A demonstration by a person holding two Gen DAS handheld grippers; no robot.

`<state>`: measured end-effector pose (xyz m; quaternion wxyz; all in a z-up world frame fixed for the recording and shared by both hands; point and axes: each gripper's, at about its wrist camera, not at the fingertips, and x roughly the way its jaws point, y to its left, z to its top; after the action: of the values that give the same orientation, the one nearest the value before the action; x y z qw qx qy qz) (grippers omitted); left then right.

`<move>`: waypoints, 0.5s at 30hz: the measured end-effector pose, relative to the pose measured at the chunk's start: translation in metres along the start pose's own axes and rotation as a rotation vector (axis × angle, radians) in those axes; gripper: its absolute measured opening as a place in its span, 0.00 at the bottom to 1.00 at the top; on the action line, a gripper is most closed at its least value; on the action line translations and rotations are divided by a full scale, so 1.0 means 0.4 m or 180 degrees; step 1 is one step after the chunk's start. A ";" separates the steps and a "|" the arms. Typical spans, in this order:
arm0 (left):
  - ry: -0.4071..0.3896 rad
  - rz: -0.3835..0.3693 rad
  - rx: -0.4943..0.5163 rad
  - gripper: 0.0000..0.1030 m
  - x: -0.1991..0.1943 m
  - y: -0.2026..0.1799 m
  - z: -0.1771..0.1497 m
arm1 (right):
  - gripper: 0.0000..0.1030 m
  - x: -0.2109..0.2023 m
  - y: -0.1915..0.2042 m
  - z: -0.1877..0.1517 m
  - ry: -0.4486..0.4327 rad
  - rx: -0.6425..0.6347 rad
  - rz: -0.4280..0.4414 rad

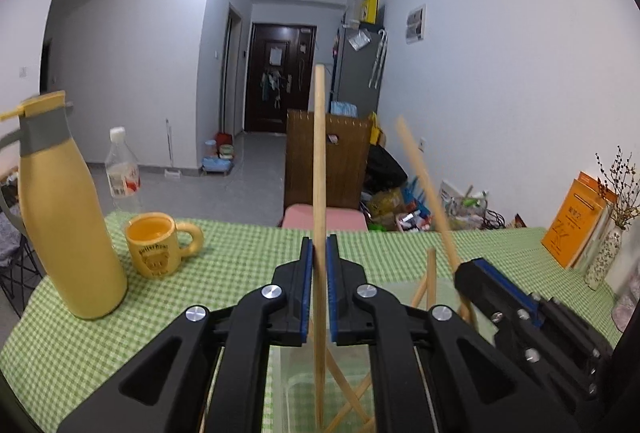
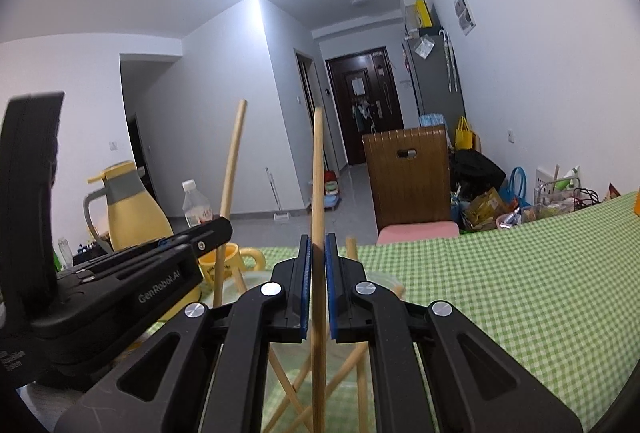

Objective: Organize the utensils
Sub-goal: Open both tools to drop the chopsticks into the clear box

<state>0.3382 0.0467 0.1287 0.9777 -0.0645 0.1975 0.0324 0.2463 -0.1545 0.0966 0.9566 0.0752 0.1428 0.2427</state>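
1. Left wrist view: the left claw (image 1: 319, 253) was clamped tight on a wooden chopstick (image 1: 319, 161), which stood nearly upright between the blue pads (image 1: 307, 273).
2. Below that claw sat a clear container (image 1: 304, 385) on the tabletop (image 1: 240, 245), with more chopsticks (image 1: 430, 273) leaning crossed inside it.
3. To the right of the container, the right claw (image 1: 464, 273) came in, closed on a tilted chopstick (image 1: 424, 185).
4. Well left of the container stood a yellow mug (image 1: 158, 249) and, beside it, a yellow flask (image 1: 68, 209).
5. Right wrist view: the right claw (image 2: 319, 253) was closed on a second chopstick (image 2: 318, 193), held nearly upright directly above the container (image 2: 256, 285).
6. Loose chopsticks (image 2: 352, 261) leaned in the container beneath it.
7. Left of the container, the left claw (image 2: 216, 229) gripped its own chopstick (image 2: 232, 161), with the mug (image 2: 228, 265) and flask (image 2: 132, 205) behind it.
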 end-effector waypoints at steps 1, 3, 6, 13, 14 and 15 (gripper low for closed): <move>-0.0027 -0.0056 -0.0022 0.08 -0.009 0.008 -0.002 | 0.09 -0.003 -0.002 -0.001 0.0009 -0.0011 -0.0020; -0.0107 -0.0023 -0.0009 0.34 -0.032 0.018 -0.010 | 0.28 -0.018 -0.013 -0.008 0.0043 -0.0009 -0.0058; -0.0186 -0.0037 0.0015 0.55 -0.071 0.035 -0.025 | 0.38 -0.050 -0.028 -0.015 0.0032 -0.0008 -0.0133; -0.0356 0.0089 -0.0107 0.93 -0.195 0.101 -0.053 | 0.90 -0.125 -0.047 -0.034 0.0040 -0.0039 -0.0279; -0.0353 0.0102 -0.0118 0.93 -0.211 0.109 -0.058 | 0.92 -0.135 -0.046 -0.037 0.0025 -0.0048 -0.0293; -0.0332 0.0104 -0.0115 0.93 -0.224 0.114 -0.061 | 0.93 -0.148 -0.044 -0.041 0.0013 -0.0070 -0.0309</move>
<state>0.2425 0.0851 0.1361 0.9846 -0.0771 0.1466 0.0552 0.1993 -0.1974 0.0914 0.9677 0.0571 0.1455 0.1977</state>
